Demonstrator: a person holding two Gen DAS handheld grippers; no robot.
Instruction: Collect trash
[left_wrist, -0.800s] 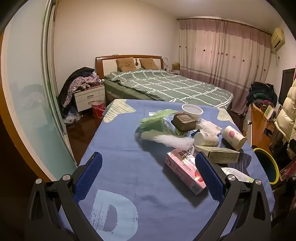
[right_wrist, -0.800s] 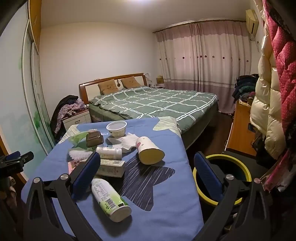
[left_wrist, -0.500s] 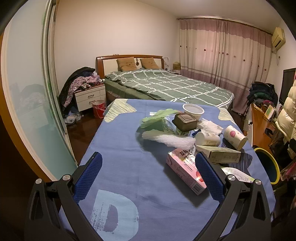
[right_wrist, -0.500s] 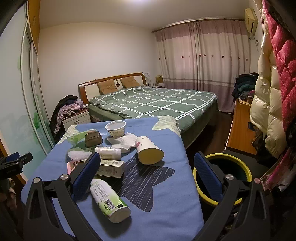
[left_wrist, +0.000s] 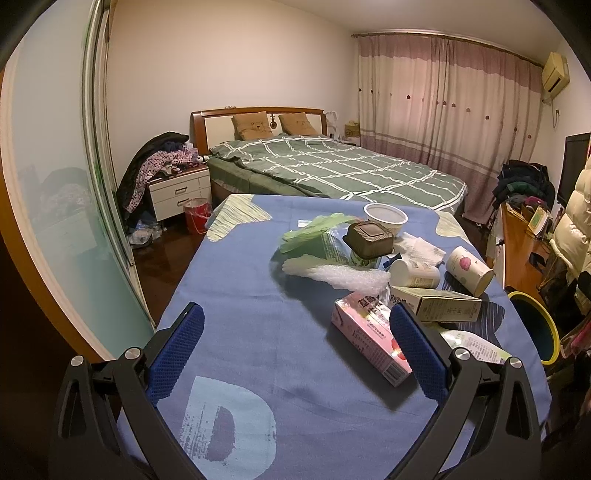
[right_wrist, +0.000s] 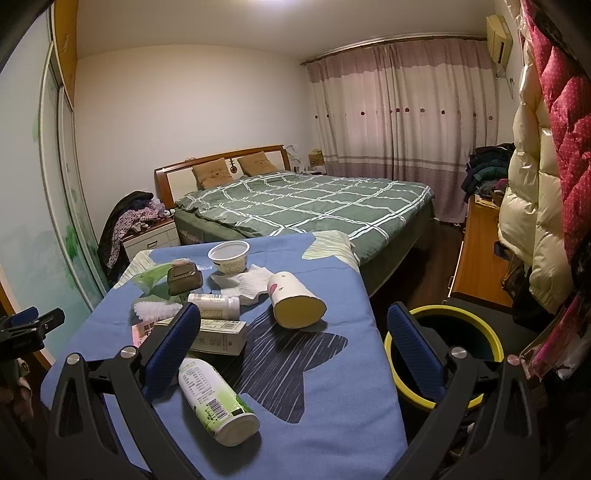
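Over the blue-clothed desk (left_wrist: 240, 295), in the left wrist view: left claw (left_wrist: 295, 350) spread wide, gripping nothing, pink carton (left_wrist: 365, 339) lying just ahead by its right finger. In the right wrist view: right claw (right_wrist: 293, 350) likewise apart and empty, green-labelled bottle (right_wrist: 214, 398) on its side below, yellow-rimmed bin (right_wrist: 480, 339) beside the desk.

We see a matt blue cloth (right_wrist: 332, 369) over the table, smooth with printed shapes. On it lie a glossy pink cardboard box (left_wrist: 369, 339), a matt paper cup (right_wrist: 295, 301), crumpled white tissue (right_wrist: 245, 282) beside that cup, and a glossy plastic bottle (right_wrist: 216, 400). Beyond the cloth's far edge stands a polished wooden headboard (right_wrist: 221, 160). The gripper pads (left_wrist: 177, 354) look like rough, textured blue rubber.
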